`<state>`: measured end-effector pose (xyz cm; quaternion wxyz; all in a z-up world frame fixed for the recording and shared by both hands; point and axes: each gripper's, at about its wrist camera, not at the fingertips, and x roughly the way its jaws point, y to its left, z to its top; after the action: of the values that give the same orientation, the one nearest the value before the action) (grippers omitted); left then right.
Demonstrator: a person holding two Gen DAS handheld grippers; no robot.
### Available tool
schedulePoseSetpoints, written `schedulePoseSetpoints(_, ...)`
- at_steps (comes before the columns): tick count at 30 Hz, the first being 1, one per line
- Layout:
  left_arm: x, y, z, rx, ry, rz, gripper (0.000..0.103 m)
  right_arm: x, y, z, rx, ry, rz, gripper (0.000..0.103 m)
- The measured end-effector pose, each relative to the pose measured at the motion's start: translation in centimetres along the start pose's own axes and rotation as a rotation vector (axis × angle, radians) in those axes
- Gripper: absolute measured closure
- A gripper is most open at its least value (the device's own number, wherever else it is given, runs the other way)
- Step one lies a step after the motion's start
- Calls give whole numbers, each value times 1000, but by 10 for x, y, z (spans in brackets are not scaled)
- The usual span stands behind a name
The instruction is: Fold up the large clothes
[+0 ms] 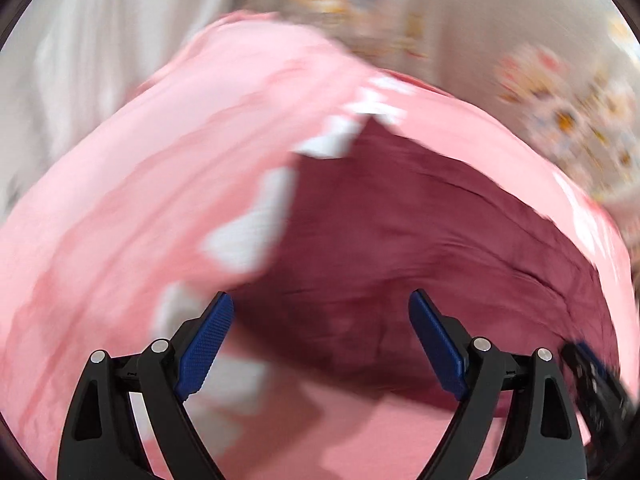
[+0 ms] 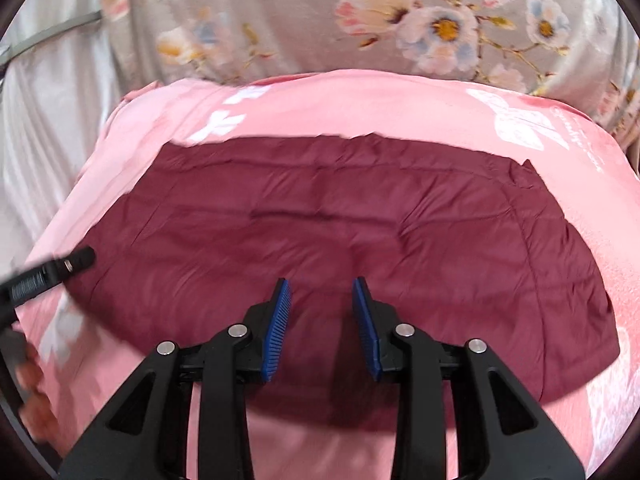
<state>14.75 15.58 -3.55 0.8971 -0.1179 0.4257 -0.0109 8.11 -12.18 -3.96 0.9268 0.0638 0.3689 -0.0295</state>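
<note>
A dark maroon padded garment lies flat in a rectangle on a pink sheet with white prints. It also shows, blurred, in the left wrist view. My right gripper is open and empty, just above the garment's near edge. My left gripper is wide open and empty, over the garment's left near part. The left gripper's body shows at the left edge of the right wrist view. The right gripper's body shows at the lower right of the left wrist view.
The pink sheet lies on a bed with a grey floral cover behind it. Pale cloth hangs at the left. The left wrist view is motion-blurred.
</note>
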Motion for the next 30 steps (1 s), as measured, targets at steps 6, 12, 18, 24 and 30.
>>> schedulePoseSetpoints(6,25,43,-3,-170,103,-87,16,8,3,-15,5,7,-1,71)
schedulePoseSetpoints(12,35,21,1,-157,106,-127,19,14,4,-23,4,2,-3,71)
schedulePoseSetpoints(18,8,-14,13,-84,79,-215,88,16,2,-26,8,-4,1,71)
schedulePoseSetpoints(24,-75,-72,28,112,-46,-279,93,-8,-9,-26,72,13,43,71)
schedulePoseSetpoints(30,-129,-155,25,316,-99,-366,93,-46,-51,-40,162,47,53,73)
